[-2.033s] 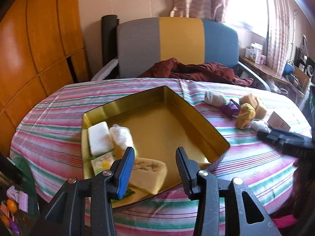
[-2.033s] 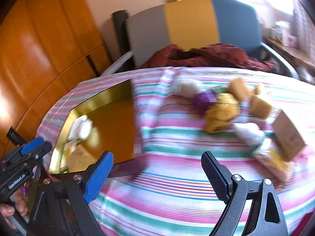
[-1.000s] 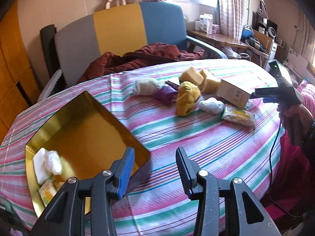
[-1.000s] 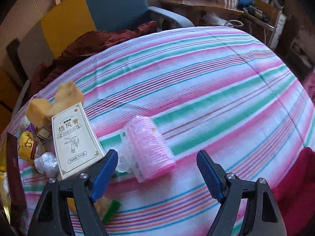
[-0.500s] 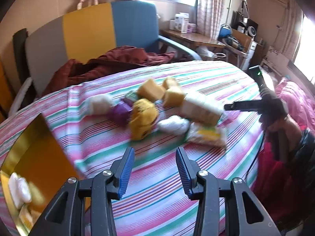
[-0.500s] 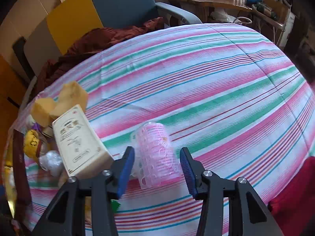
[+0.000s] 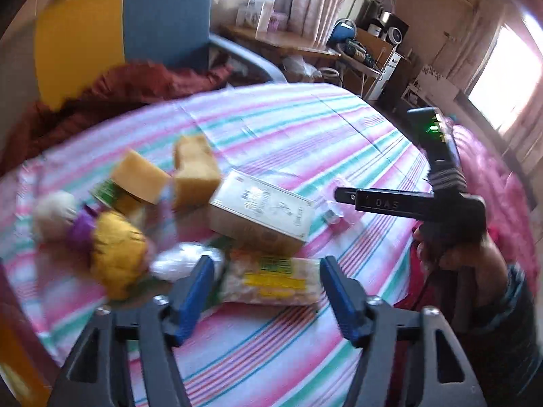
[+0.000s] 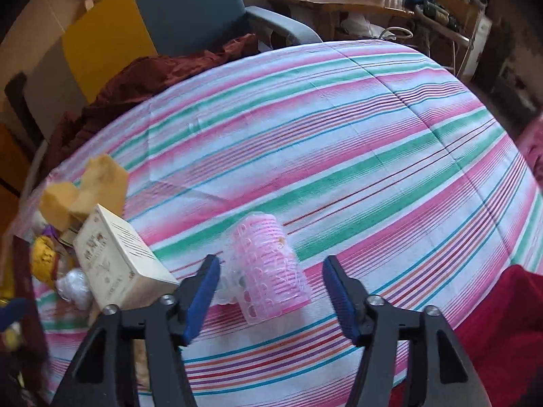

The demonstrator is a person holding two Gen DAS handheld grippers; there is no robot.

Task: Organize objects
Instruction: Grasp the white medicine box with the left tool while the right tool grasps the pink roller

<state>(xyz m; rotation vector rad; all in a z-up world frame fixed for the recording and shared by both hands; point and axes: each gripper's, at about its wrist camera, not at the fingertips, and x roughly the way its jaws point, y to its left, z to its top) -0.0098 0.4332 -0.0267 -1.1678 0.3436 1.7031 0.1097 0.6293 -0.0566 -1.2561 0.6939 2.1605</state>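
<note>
My left gripper [image 7: 266, 286] is open, its fingers on either side of a clear snack packet [image 7: 271, 279] with a yellow-green label, lying on the striped tablecloth. Behind it lie a white box [image 7: 261, 212], two yellow sponges [image 7: 195, 173], a yellow plush [image 7: 117, 247], a purple item [image 7: 79, 232] and a white wrapped ball [image 7: 183, 264]. My right gripper [image 8: 269, 288] is open around a pink plastic roller pack [image 8: 268, 266], not closed on it. The right gripper also shows in the left wrist view [image 7: 342, 196], at the pink pack [image 7: 339, 213].
The gold tray's edge [image 7: 13, 349] sits at the far left. The white box [image 8: 118, 264] lies just left of the pink pack. A chair [image 8: 163, 23] with a red cloth [image 8: 152, 74] stands behind the table. The right half of the tablecloth [image 8: 373, 142] is bare.
My left gripper swung right from the gold tray to the pile and opened wider around the snack packet. My right gripper reopened around the pink roller pack after narrowing.
</note>
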